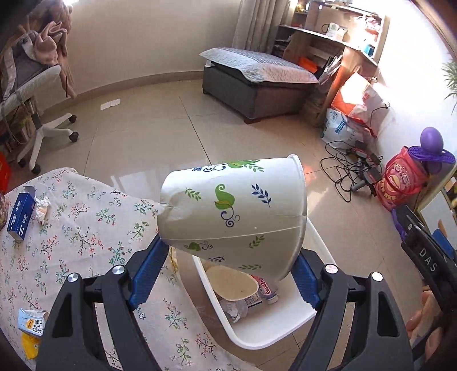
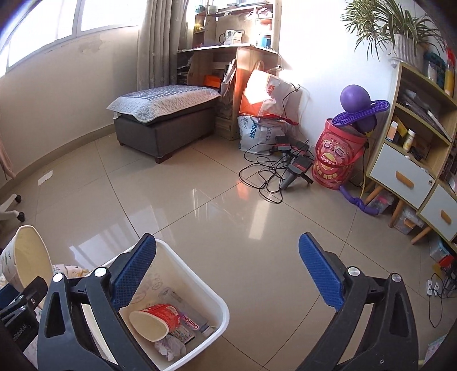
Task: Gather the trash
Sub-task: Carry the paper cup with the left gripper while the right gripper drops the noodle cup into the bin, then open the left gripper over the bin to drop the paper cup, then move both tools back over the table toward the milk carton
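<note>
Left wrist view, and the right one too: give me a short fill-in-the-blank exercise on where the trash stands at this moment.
1. The left gripper is shut on a leaf-printed paper ____.
2. That item hangs over the white bin, which stands on the ____.
3. The right gripper is open and holds ____.
4. On the floral tablecloth there lies a blue ____ beside a crumpled tissue.

Missing words: cup; floor; nothing; box

Bright daylight from window (image 2: 71,20), blown-out glare on right wall, glossy floor (image 2: 228,199) reflections, fisheye-curved edges, sharp focus
</note>
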### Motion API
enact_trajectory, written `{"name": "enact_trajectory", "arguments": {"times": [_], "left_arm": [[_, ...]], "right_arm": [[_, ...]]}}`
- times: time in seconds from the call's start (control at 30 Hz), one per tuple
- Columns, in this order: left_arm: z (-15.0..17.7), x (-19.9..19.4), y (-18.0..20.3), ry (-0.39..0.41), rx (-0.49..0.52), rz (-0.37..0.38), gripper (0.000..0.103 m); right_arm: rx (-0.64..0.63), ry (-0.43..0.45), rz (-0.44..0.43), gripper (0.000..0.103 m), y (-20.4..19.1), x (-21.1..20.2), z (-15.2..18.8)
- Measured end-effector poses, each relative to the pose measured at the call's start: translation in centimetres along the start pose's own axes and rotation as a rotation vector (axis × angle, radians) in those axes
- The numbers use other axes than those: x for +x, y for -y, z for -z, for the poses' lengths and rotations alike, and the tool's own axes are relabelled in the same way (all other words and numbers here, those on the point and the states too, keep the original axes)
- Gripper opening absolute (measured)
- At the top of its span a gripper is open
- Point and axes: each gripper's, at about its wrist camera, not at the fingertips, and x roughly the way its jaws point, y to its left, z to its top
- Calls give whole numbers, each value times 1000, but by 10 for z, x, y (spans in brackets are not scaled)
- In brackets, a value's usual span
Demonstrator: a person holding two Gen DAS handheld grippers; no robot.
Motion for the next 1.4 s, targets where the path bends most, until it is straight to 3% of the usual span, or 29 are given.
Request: {"name": "enact_trajectory", "arguments": {"times": [0.33, 0.57, 0.8, 1.1, 1.4], "left_arm": [[-8, 19, 35, -44, 11, 77, 79], [-6, 19, 27, -50, -2, 51, 86], [2, 3, -5, -13, -27, -45, 89], [21, -29, -72, 52, -121, -210, 89], [56, -61, -144, 54, -216, -342, 92]], "right_arm": [[73, -20, 65, 96, 28, 15, -4], [51, 17, 71, 96, 17, 3, -2], [7, 47, 22, 96, -11, -11, 2], [-139, 98, -75, 96, -77, -41, 22], [-288, 93, -214, 96, -144, -69, 50]]}}
